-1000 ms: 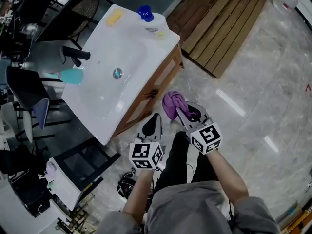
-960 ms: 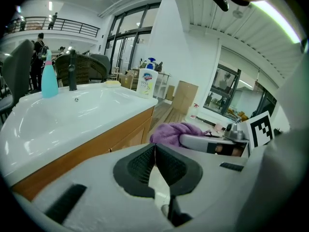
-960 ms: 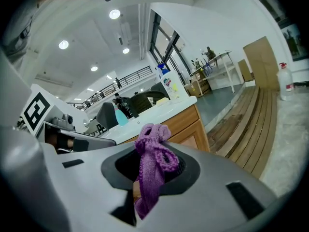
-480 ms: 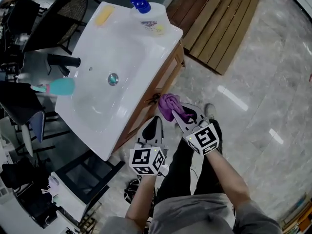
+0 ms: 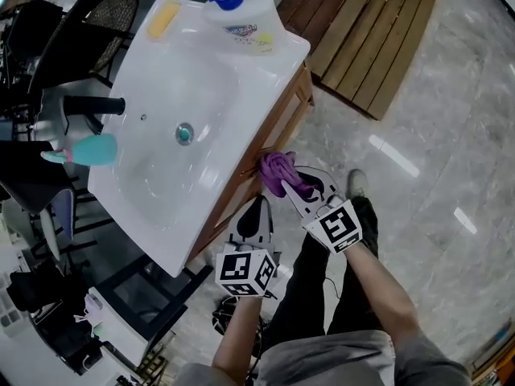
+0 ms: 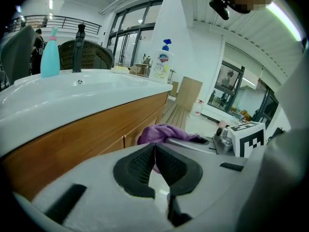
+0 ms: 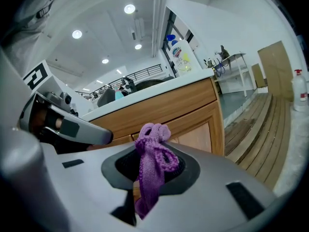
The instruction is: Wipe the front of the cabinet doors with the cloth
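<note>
Clamping the cloth (image 7: 153,156) at its middle was sound: your right gripper (image 5: 291,185) had its jaws closed on the purple fabric, so a soft wad stood out past the tips as the wiping face and a tail hung below.

– Agreed. You also held that wad up against the cabinet doors (image 7: 203,129), just under the overhanging lip of the white basin (image 5: 161,215). From above I could not tell whether it touched the wood or sat just short of it.

– Your left gripper (image 5: 257,214) was pressed together on nothing. You carried it low beside the right one, pointed at the same wooden front but apart from it. I judged it was parked there to stay clear of the stroke.

– So the task looked barely begun to me. You needed the wad flat on the panel, and the bunched grip seemed likely to leave only a narrow contact strip.
</note>
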`<state>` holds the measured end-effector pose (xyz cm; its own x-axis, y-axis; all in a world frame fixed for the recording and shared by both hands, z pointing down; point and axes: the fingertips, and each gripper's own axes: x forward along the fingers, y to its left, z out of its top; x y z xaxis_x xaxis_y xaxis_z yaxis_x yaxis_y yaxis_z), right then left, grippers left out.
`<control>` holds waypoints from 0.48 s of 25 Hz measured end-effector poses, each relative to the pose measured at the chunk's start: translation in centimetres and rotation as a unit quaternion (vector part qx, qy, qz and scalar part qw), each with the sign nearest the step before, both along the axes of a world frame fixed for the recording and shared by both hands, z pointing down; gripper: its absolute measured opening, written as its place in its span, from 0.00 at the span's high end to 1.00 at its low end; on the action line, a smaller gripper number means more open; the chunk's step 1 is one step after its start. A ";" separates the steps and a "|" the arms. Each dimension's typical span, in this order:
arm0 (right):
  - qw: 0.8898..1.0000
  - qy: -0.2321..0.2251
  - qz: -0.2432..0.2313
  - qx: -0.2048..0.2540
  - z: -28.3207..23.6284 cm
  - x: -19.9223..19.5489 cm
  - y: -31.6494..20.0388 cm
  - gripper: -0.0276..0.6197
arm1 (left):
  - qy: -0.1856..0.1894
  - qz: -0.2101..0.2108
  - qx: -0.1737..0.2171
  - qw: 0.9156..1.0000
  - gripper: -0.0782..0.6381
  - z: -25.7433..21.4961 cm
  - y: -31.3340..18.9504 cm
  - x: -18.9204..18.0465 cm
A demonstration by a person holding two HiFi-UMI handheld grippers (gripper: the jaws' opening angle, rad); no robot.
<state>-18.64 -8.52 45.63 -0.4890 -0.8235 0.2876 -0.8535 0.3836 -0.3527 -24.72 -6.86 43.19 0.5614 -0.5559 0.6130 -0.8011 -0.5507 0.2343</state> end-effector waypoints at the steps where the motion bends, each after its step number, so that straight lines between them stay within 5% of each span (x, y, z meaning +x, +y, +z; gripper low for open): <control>1: 1.000 0.004 -0.005 0.003 0.3 -0.2 -0.2 0.85 | -0.001 0.000 -0.001 1.000 0.88 0.3 0.0 -0.1; 12: 0.999 0.000 -0.021 0.032 2.5 -2.3 -2.5 0.85 | -0.004 -0.004 -0.009 1.000 0.88 2.3 -0.3 -0.8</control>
<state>-20.96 -11.05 48.15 -0.5234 -0.8188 0.2359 -0.8363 0.4406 -0.3263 -25.55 -7.14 45.46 0.5512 -0.5496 0.6278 -0.8080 -0.5393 0.2372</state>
